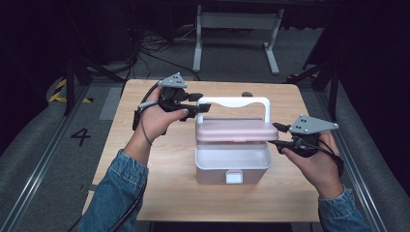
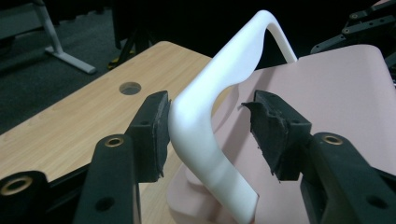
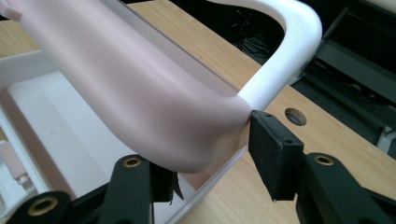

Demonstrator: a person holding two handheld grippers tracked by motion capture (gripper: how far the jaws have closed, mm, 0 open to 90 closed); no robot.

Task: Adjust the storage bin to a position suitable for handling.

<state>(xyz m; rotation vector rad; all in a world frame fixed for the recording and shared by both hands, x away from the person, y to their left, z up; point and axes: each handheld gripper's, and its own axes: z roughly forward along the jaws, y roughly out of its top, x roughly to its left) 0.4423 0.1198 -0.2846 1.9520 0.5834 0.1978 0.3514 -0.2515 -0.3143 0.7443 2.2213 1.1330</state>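
The pink box (image 1: 232, 162) sits near the middle of the wooden table (image 1: 164, 183), its pink lid (image 1: 236, 129) raised and its pale inside bare, a white latch (image 1: 234, 177) on the front wall; a white handle (image 1: 232, 102) arches up from the lid's far edge. The left gripper (image 1: 202, 108) straddles the handle's left corner, one pad touching it, the other standing clear, so the jaws are apart; the right gripper (image 1: 276, 136) straddles the lid's right end, the pad in plain sight just off it, the other tucked beneath the lid, so I cannot tell whether it pinches. The tabletop is light wood grain with a round hole (image 2: 130, 87) near its far edge; beyond it lie grey carpet, a white frame (image 1: 237, 34), loose black cables (image 1: 154, 48), and a dark room.
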